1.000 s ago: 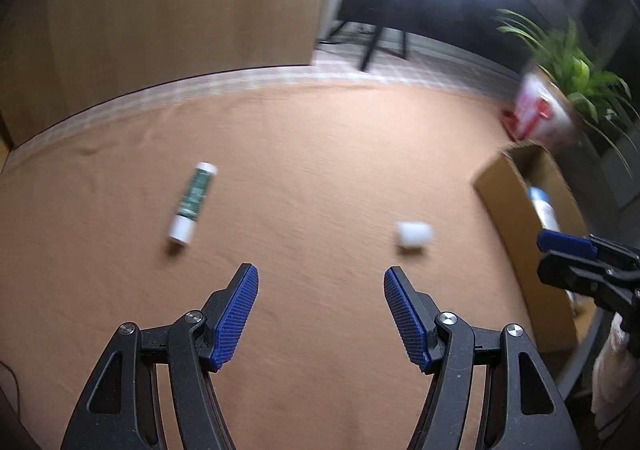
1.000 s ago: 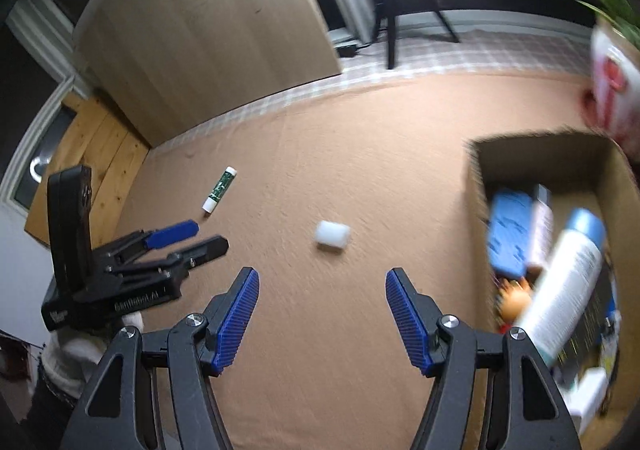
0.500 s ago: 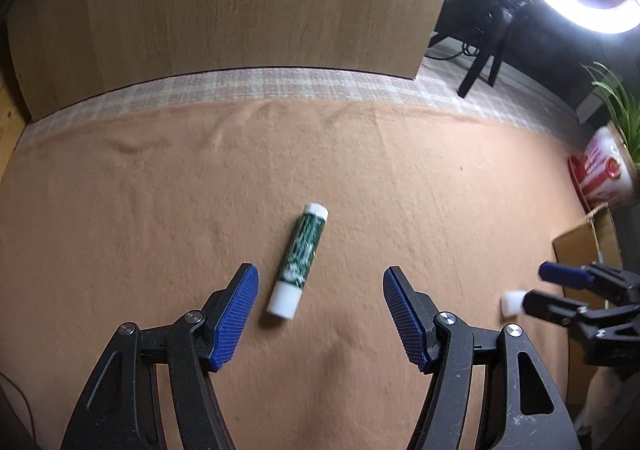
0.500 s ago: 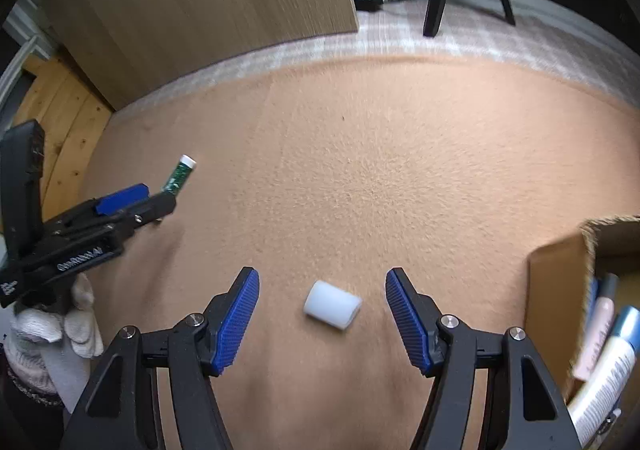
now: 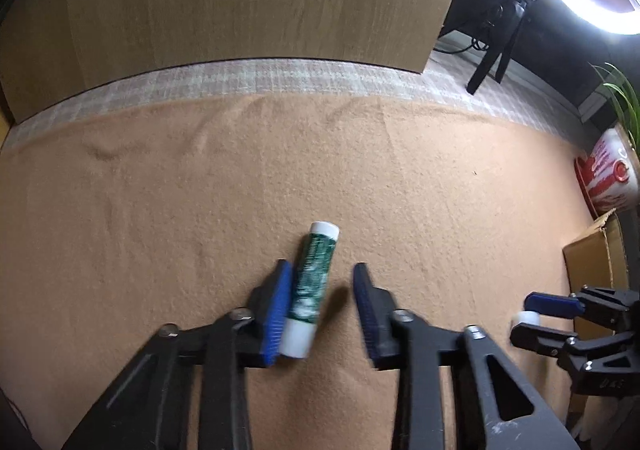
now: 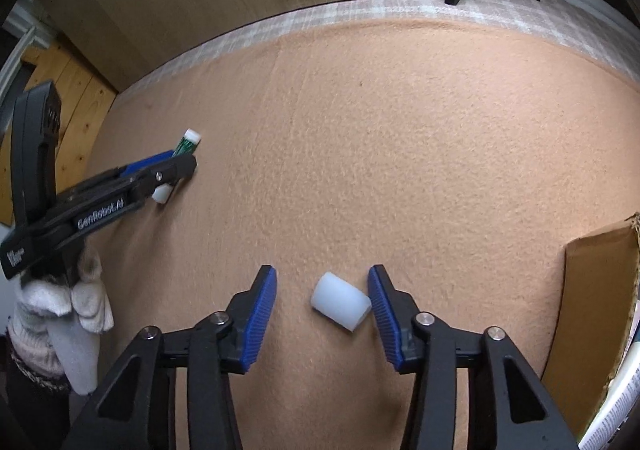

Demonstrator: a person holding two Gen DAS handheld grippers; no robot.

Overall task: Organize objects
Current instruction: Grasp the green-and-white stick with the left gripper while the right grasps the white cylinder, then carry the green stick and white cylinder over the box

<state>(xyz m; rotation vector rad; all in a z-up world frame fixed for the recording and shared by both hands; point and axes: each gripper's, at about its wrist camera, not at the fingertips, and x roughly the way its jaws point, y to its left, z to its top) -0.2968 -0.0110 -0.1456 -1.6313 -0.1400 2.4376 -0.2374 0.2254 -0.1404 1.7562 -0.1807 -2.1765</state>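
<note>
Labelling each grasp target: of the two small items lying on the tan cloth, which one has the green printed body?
The green-and-white tube between the left gripper fingers; the white cap at the right gripper is plain, short and stubby.

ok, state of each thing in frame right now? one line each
left gripper: jaws just been closing, green tube between them, gap remains on one side
green tube: lying on the cloth, capped
right gripper: jaws just been closing, not yet clamped
white cap: on its side between the jaws
cardboard box: open-topped
</note>
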